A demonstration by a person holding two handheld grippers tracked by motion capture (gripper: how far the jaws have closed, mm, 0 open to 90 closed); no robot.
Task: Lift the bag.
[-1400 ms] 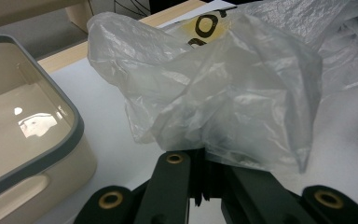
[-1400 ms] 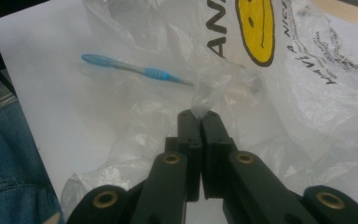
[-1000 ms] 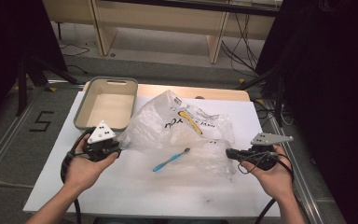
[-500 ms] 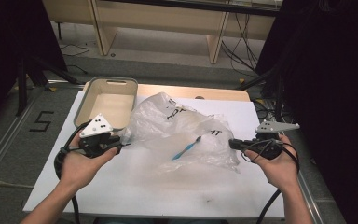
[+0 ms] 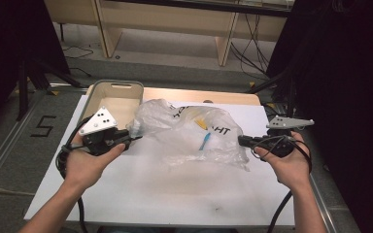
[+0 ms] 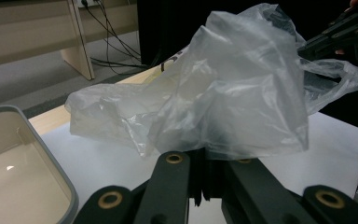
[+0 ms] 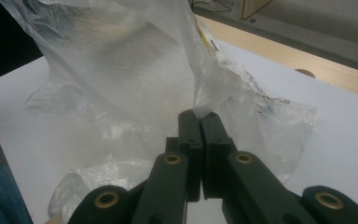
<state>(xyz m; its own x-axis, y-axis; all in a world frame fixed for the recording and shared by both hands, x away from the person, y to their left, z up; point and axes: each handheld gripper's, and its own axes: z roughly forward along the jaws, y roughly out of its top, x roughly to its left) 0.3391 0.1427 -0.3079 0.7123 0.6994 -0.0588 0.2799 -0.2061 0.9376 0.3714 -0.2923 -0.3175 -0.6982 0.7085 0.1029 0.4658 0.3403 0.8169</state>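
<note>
The crumpled clear plastic bag [image 5: 189, 133] is pinched between closed jaws of the left gripper [image 5: 135, 138] and right gripper [image 5: 241, 141]; the blue toothbrush [image 5: 205, 141] inside is not yet removed.

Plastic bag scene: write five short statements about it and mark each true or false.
1. Both grippers are shut on the plastic bag. True: left gripper and right gripper pinch opposite edges.
2. A blue toothbrush shows inside the bag. True.
3. The tray holds the toothbrush. False: the tray looks empty; the toothbrush is in the bag.
4. The bag is opaque black. False: it is clear plastic with printing.
5. The tray sits to the right of the bag in the high view. False: it sits to the left, behind the left gripper.
</note>
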